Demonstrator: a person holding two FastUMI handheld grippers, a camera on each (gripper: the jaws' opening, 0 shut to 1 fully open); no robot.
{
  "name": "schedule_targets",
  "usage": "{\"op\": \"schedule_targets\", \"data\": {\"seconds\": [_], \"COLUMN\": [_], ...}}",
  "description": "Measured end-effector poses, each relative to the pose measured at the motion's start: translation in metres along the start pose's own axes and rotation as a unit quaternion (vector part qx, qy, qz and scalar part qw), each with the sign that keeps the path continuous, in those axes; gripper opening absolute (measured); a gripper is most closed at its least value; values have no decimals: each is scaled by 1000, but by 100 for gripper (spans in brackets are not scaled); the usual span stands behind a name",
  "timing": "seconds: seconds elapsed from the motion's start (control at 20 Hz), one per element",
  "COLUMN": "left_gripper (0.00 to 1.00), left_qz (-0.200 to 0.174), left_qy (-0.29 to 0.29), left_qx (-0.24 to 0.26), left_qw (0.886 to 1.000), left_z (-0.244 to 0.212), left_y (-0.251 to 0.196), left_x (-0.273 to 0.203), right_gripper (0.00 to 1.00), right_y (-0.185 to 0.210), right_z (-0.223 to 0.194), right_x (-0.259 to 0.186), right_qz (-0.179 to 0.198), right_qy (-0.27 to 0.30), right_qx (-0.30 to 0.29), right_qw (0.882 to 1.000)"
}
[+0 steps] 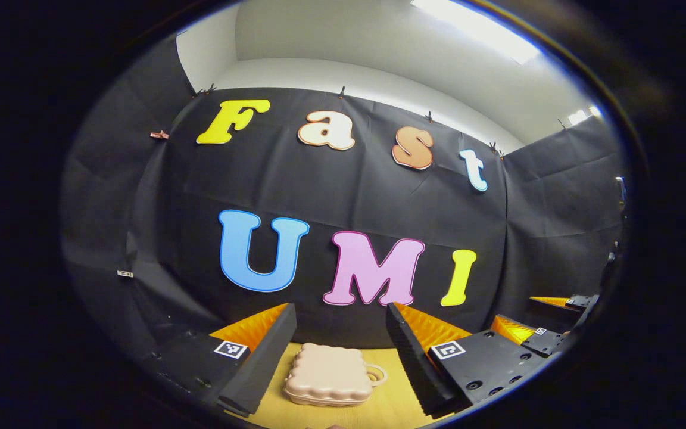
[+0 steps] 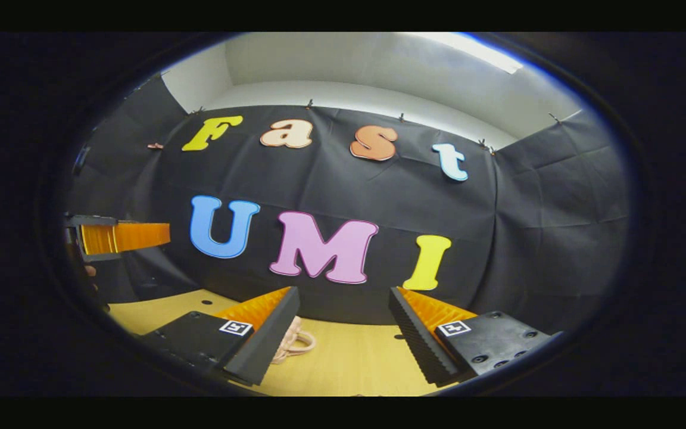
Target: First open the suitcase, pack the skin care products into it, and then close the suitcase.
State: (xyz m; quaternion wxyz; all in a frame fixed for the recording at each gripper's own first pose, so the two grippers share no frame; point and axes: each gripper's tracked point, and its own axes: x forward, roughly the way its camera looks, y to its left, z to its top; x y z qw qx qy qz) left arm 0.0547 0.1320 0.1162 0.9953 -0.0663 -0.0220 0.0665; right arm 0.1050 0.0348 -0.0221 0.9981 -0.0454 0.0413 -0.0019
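two grippers are hovering above a wooden table, both with fingers spread wide and nothing held between them. the left gripper is pointing straight at the suitcase: the small pink scalloped case is sitting directly ahead of it and slightly below, framed in the gap between its two fingers, lid down, lying flat on the table. the case's handle is sticking out on the side toward the left gripper's right-hand finger, so the long axis is running across the finger gap rather than along it. the right gripper is standing off to one side; from it, the suitcase is lying ahead and to the left, mostly covered by its left-hand finger, with just the handle loop peeking past. judging from this, the left gripper is the nearer and better aligned of the two.

a closed case like this is fitting two stages equally: products waiting to go in, or products already inside and the lid shut again. the latch or seam side is not resolvable, the case's near edge is being cut off at the bottom of the left gripper view, and i cannot make out any skin care products.
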Motion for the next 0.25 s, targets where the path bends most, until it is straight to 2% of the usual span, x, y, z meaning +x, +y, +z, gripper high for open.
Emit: {"op": "schedule_targets", "data": {"seconds": [0.25], "left_gripper": [96], "left_qz": [2], "left_qy": [-2], "left_qx": [9], "left_qw": [1000], "left_z": [-4], "left_y": [-3], "left_x": [-3], "right_gripper": [96], "right_y": [-11], "right_z": [13], "right_x": [2], "right_qz": [-24], "right_qy": [-13], "right_qx": [54], "right_qw": [998]}}
